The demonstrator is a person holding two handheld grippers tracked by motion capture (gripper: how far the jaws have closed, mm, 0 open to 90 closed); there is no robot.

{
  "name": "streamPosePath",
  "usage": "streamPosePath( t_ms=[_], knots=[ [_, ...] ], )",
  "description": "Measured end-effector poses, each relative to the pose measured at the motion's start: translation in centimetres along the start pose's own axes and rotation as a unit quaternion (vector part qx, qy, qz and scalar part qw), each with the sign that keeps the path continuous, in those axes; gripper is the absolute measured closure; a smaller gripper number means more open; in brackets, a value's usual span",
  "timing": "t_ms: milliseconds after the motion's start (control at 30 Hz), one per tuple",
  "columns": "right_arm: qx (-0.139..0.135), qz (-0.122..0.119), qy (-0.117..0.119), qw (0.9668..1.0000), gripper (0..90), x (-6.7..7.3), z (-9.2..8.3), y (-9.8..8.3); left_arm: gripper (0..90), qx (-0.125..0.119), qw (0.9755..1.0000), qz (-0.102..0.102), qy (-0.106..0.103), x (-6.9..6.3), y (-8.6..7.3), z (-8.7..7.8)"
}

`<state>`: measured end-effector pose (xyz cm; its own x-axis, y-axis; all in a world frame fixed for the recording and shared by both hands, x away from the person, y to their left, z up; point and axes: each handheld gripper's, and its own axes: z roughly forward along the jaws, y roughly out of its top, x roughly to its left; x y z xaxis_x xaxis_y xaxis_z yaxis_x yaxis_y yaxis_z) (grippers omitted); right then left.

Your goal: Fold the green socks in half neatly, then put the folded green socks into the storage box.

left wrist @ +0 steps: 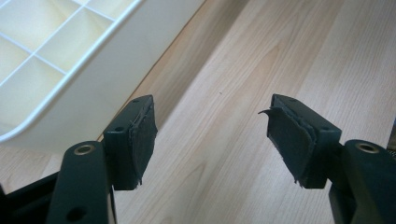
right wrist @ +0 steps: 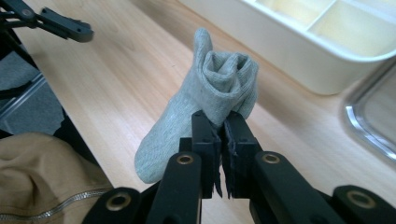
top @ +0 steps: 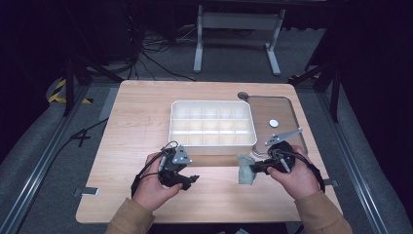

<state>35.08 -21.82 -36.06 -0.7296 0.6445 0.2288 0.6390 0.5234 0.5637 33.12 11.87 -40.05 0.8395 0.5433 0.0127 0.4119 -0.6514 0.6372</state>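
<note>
Bench [top: 141,122] carries a white divided bin [top: 213,142], a tray [top: 285,109] beside it. Right gripper [right wrist: 222,122] pinches a rolled grey sock [right wrist: 205,88], held above the bench near the bin's front. Left gripper [left wrist: 210,135] gapes wide, empty. Likely mid-carry; next, lift over the rim into a compartment.
</note>
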Motion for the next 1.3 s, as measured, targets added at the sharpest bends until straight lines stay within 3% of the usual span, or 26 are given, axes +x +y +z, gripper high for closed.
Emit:
streamPosePath(
  t_ms=[133, 333, 500, 633, 700, 733, 800, 867, 900, 1000, 1067, 1100, 1300],
  knots=[
    [0.001, -0.003, -0.012, 0.9999, 84.6, -0.7, -0.8, 0.5, 33.5, -0.001, 1.0000, -0.005, 0.005, 0.5, -0.2, -0.3],
    [0.009, -0.041, -0.044, 0.9981, 84.3, -2.4, -2.8, 1.8, 33.5, -0.002, 0.9998, -0.017, 0.007, 1.2, -0.4, -0.3],
    [0.010, -0.081, -0.067, 0.9945, 84.1, -3.3, -4.3, 3.1, 33.6, -0.004, 0.9997, -0.023, 0.010, 1.6, -0.6, -0.6],
    [0.023, -0.131, -0.076, 0.9882, 84.0, -3.7, -4.9, 4.4, 33.7, -0.008, 0.9994, -0.032, 0.014, 2.1, -0.9, -0.9],
    [0.029, -0.140, -0.079, 0.9866, 84.0, -3.9, -5.0, 4.7, 33.9, -0.009, 0.9993, -0.035, 0.013, 2.2, -1.0, -0.9],
    [0.041, -0.154, -0.092, 0.9829, 84.0, -4.2, -5.0, 5.4, 34.0, -0.009, 0.9991, -0.039, 0.015, 2.6, -1.2, -1.0],
    [0.047, -0.161, -0.093, 0.9814, 84.0, -4.3, -5.1, 5.6, 34.1, -0.010, 0.9988, -0.046, 0.014, 2.8, -1.4, -1.1],
    [0.063, -0.178, -0.100, 0.9770, 84.0, -4.8, -5.1, 6.4, 34.1, -0.011, 0.9985, -0.052, 0.011, 3.2, -1.6, -1.0],
    [0.078, -0.195, -0.106, 0.9718, 83.9, -5.2, -5.1, 7.0, 34.2, -0.006, 0.9981, -0.060, 0.012, 3.6, -1.7, -0.9],
    [0.097, -0.211, -0.112, 0.9663, 83.9, -6.1, -5.0, 7.7, 34.2, -0.004, 0.9974, -0.071, 0.012, 4.3, -1.8, -0.6],
    [0.100, -0.213, -0.114, 0.9651, 83.9, -6.4, -5.0, 7.8, 34.2, -0.003, 0.9970, -0.077, 0.012, 4.5, -1.9, -0.5],
    [0.111, -0.219, -0.117, 0.9622, 83.9, -7.2, -4.8, 8.3, 34.3, -0.001, 0.9969, -0.078, 0.014, 4.6, -2.0, -0.6],
    [0.123, -0.235, -0.126, 0.9558, 83.8, -7.9, -4.4, 9.7, 34.5, -0.002, 0.9971, -0.073, 0.021, 4.5, -2.0, -0.8]
  ],
)
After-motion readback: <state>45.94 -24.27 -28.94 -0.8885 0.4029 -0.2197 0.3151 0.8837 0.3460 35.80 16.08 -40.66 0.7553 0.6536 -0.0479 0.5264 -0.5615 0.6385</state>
